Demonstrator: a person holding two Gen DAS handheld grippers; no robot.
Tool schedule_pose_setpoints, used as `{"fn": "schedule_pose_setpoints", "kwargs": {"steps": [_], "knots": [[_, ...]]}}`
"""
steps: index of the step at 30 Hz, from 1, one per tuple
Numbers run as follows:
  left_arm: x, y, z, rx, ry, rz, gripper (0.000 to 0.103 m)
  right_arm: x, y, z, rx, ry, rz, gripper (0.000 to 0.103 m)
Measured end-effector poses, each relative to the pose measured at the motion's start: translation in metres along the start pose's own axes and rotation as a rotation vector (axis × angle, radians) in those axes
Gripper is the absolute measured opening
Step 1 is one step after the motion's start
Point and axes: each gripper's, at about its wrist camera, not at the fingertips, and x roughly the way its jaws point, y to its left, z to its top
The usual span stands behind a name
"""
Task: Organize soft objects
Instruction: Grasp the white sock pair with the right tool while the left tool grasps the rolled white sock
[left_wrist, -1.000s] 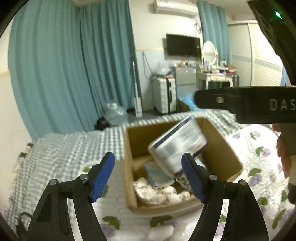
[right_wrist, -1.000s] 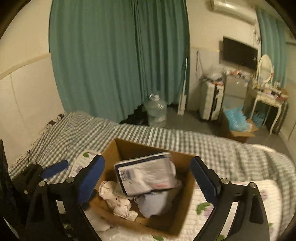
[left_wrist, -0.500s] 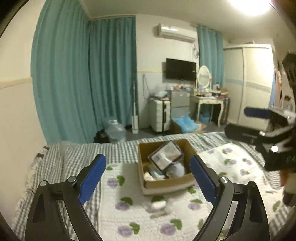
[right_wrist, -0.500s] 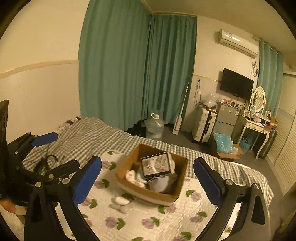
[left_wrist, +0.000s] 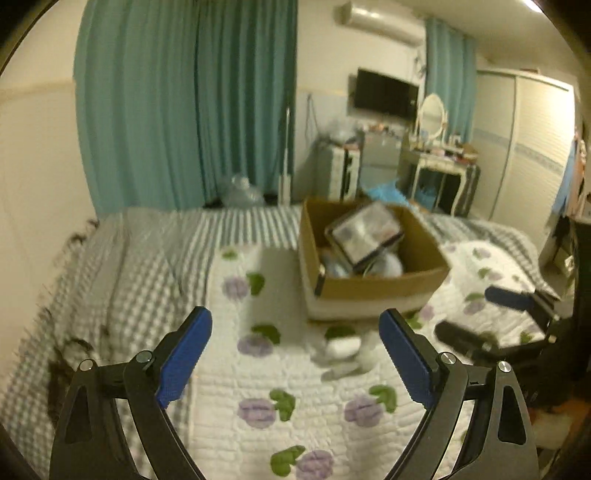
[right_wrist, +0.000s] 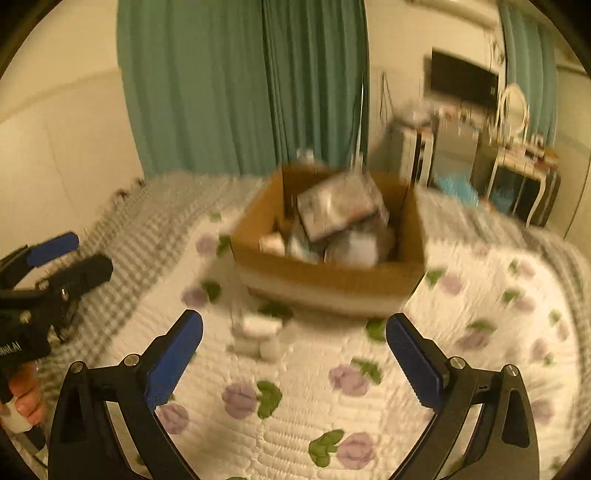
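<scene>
Both grippers up over the bed, both empty. Left gripper (left_wrist: 295, 363) has its jaws spread wide, nothing between them; right gripper (right_wrist: 293, 363) same, spread wide, nothing pinched.

Key relation: the small white soft bundle (left_wrist: 341, 350) lies on the quilt (left_wrist: 258, 435) straight ahead of both grippers, between them and the cardboard box (left_wrist: 373, 286). From the left gripper it sits ahead and a bit toward the right finger; from the right gripper the same bundle (right_wrist: 258, 336) sits ahead and a bit toward the left finger. So it's roughly midway btwn the two. Neither looks clearly nearer; the picture is blurred w/ motion, hard to call. Long axis looks crosswise to the fingers, but too smeared to be sure, and can't tell if it's one piece or two or three.

Box (right_wrist: 332, 280) stands just past the bundle, near but apart from it. Already loaded: a flat plastic-wrapped pack (left_wrist: 364, 234) leans tilted on top, pale soft things under it. Room left looks tight, esp. under that pack.

In the way? Nothing on the quilt btwn either gripper and the bundle. Main risk, as I judge it: the two grippers crowding each other, since the right gripper (left_wrist: 491, 325) shows low at the left one's right side, angled in toward the same spot. Bundle prob. squashes easily.
</scene>
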Motion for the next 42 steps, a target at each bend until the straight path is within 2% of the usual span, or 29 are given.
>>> {"fn": "schedule_pose_setpoints", "kwargs": {"steps": [4,7,10,16,18,24,29,34,42], "knots": [[0.044,0.002,-0.026,0.034,0.038,0.016,0.093,0.051,0.000,-0.022,-0.002,0.082,-0.011,0.100],[0.072,0.008,-0.040,0.032,0.065,-0.020,0.093,0.086,0.003,-0.034,-0.023,0.131,-0.020,0.086],[0.096,0.010,-0.046,0.035,0.117,-0.003,0.093,0.109,0.005,-0.041,-0.009,0.164,0.023,0.077],[0.111,0.013,-0.054,0.048,0.143,0.033,0.093,0.136,0.006,-0.045,0.016,0.181,0.090,0.062],[0.115,0.013,-0.056,0.050,0.162,0.039,0.092,0.141,0.007,-0.043,0.027,0.182,0.114,0.049],[0.114,0.006,-0.059,0.071,0.168,0.036,0.092,0.145,0.007,-0.044,0.048,0.184,0.166,0.036],[0.111,-0.002,-0.063,0.097,0.172,0.036,0.092,0.135,-0.001,-0.045,0.101,0.154,0.205,0.033],[0.110,-0.010,-0.066,0.103,0.189,0.020,0.092,0.112,-0.019,-0.044,0.141,0.120,0.182,0.033],[0.128,-0.040,-0.060,0.080,0.236,-0.048,0.092,0.088,-0.056,-0.032,0.150,0.047,-0.005,0.033]]}}
